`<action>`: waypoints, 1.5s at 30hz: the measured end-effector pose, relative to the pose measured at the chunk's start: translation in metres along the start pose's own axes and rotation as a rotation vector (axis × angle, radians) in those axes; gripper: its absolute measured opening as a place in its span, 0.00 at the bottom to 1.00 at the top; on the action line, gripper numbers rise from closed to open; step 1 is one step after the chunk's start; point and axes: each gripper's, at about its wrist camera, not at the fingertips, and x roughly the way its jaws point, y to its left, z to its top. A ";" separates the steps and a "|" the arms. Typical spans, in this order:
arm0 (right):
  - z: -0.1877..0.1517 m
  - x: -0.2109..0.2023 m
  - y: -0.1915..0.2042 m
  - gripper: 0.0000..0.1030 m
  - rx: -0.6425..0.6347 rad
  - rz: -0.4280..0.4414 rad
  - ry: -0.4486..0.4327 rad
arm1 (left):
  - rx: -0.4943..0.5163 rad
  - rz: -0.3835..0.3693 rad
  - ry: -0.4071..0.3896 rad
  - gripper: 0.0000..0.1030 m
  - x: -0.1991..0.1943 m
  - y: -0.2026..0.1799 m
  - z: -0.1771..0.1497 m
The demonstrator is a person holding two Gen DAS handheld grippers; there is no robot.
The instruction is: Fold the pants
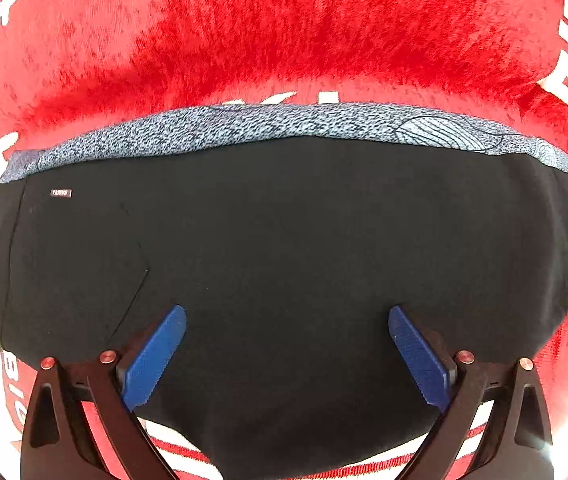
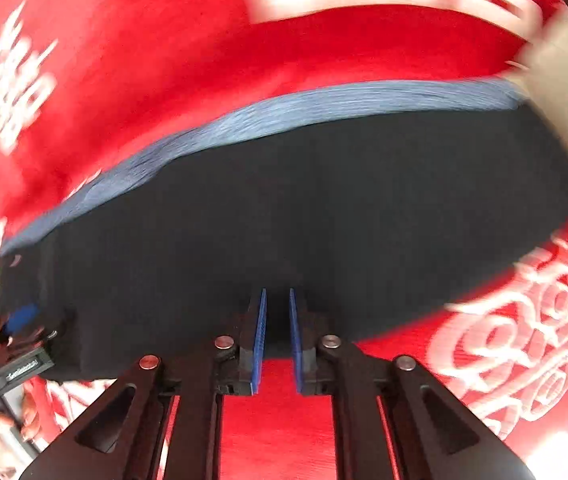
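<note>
Black pants (image 1: pixel 284 232) lie flat on a red cloth, with a grey-blue patterned band (image 1: pixel 244 124) along their far edge and a small label (image 1: pixel 61 193) at the left. My left gripper (image 1: pixel 287 316) is open wide above the near part of the pants, empty. In the blurred right wrist view the same pants (image 2: pixel 303 208) lie ahead, with the blue band (image 2: pixel 284 112) beyond. My right gripper (image 2: pixel 277 300) has its blue pads nearly together at the pants' near edge; black fabric shows in the narrow gap, but I cannot tell whether they pinch it.
The red cloth (image 1: pixel 284 32) with white lettering covers the surface all round the pants. The left gripper and the hand holding it (image 2: pixel 16 360) show at the lower left of the right wrist view. A pale surface (image 2: pixel 563 80) lies at the far right.
</note>
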 end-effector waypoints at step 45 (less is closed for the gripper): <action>0.072 -0.002 0.015 0.30 -0.111 0.171 -0.078 | 0.012 0.083 -0.063 0.99 0.020 -0.107 0.083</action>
